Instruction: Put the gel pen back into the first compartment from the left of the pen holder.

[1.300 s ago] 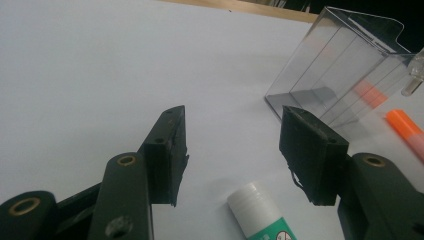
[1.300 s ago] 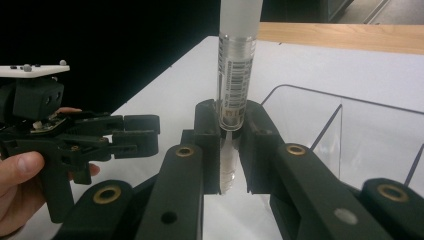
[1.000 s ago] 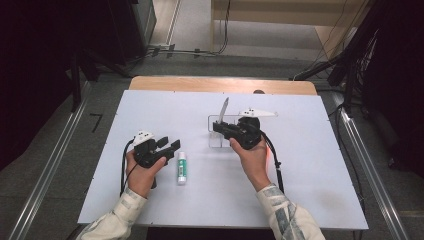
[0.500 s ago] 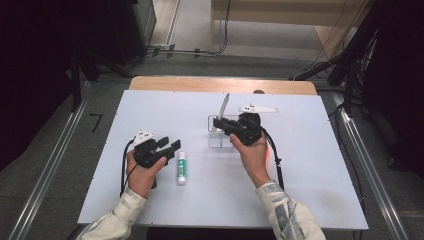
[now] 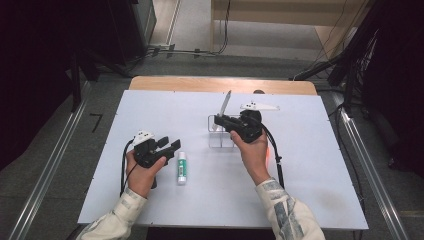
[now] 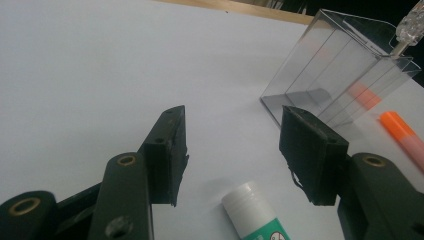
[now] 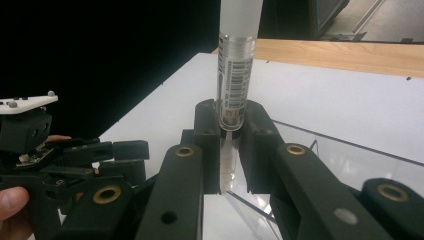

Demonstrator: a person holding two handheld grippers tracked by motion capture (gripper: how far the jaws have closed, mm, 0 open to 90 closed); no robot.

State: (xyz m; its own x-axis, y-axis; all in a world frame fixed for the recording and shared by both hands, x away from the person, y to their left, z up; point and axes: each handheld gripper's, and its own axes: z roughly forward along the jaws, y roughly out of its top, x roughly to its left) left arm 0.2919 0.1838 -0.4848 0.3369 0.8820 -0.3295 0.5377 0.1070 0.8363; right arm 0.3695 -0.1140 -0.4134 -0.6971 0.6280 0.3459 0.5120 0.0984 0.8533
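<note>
My right gripper [image 5: 223, 121] [image 7: 231, 131] is shut on a clear pen [image 5: 225, 103] [image 7: 233, 85] with a barcode label. It holds the pen roughly upright over the far left corner of a clear plastic box [image 5: 223, 140] [image 6: 335, 80]. Whether the pen's lower end is inside the box I cannot tell. My left gripper [image 5: 172, 146] [image 6: 232, 150] rests low over the white table [image 5: 310, 170] with its jaws open. A white and green glue stick [image 5: 181, 167] [image 6: 252, 212] lies on the table just below and between them, untouched.
An orange marker [image 6: 400, 131] [image 5: 269, 154] lies on the table to the right of the box, beside the right hand. The left gripper [image 7: 60, 155] also appears at the left of the right gripper view. A wooden strip [image 5: 220, 84] borders the table's far edge.
The right gripper with the pen has shifted very slightly away from the person. The left gripper and the glue stick have stayed put.
</note>
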